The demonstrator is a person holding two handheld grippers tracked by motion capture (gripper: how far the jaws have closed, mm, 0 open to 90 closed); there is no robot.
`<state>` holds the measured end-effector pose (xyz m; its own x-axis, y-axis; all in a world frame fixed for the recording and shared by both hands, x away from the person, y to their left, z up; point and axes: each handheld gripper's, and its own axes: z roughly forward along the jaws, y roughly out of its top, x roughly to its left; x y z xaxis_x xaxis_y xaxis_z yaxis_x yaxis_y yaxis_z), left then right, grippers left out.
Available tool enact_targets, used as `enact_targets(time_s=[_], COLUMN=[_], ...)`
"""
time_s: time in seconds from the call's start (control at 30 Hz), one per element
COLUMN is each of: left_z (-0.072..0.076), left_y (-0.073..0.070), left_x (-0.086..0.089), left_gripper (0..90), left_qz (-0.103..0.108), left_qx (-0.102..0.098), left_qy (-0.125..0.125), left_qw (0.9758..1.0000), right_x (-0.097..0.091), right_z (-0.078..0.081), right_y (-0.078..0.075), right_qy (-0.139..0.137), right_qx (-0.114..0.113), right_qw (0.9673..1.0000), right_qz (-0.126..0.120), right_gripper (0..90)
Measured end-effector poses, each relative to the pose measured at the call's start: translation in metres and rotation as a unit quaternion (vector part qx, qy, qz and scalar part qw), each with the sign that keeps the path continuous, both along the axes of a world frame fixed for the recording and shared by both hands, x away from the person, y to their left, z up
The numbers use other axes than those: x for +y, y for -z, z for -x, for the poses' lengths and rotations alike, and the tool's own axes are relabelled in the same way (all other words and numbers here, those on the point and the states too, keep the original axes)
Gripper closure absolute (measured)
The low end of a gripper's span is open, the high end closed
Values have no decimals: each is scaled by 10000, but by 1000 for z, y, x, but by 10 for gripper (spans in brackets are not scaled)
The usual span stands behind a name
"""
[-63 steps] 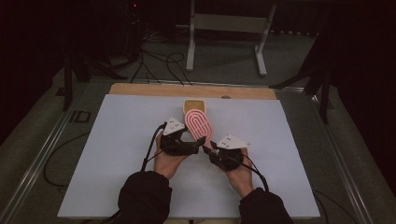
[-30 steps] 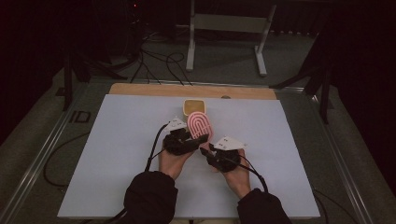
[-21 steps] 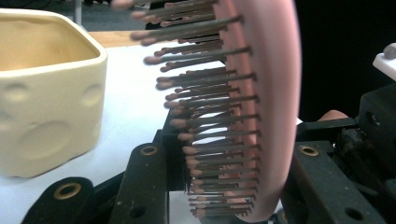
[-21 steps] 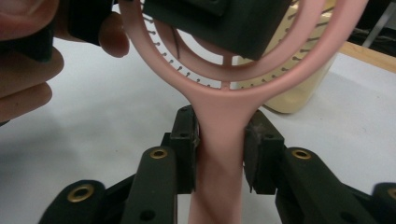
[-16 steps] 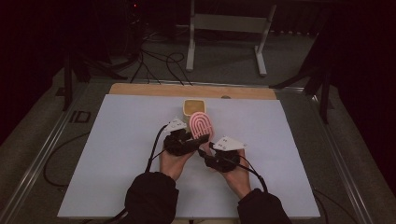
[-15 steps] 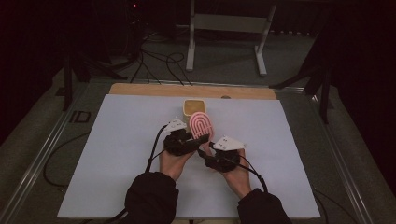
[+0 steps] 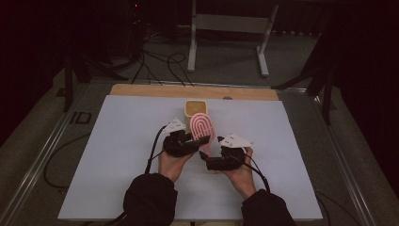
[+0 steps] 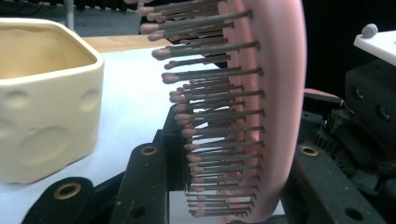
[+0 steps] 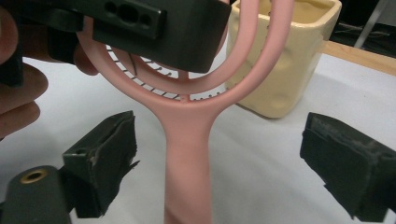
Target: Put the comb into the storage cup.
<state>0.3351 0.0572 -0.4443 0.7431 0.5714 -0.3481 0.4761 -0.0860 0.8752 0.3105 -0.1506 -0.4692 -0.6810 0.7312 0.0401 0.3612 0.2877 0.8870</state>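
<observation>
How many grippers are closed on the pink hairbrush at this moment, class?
1. The left gripper clamps the head of the pink hairbrush, in front of the cream cup. The right gripper has just been opening; its pads stand clear either side of the handle.

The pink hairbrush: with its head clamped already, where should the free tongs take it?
On the handle, coming from below the head of the pink hairbrush. The handle is a bare, straight stem; the left tongs cover the bristled head. The right tongs already straddle it, open.
</observation>
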Motion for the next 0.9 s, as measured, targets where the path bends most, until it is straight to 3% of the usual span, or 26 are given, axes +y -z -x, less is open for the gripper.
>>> enact_targets(time_s=[0.33, 0.9], left_z=[-3, -10], left_y=[-3, -11], left_x=[8, 24], left_gripper=[645, 645], left_qz=[57, 100], left_qx=[-71, -79], left_qy=[87, -105], left_qw=[9999, 9999], right_x=[-9, -43], right_z=[2, 4], right_y=[-6, -16], right_qy=[-41, 174], right_qx=[-47, -14], right_qw=[10000, 9997], right_qz=[-59, 143], right_gripper=[90, 91])
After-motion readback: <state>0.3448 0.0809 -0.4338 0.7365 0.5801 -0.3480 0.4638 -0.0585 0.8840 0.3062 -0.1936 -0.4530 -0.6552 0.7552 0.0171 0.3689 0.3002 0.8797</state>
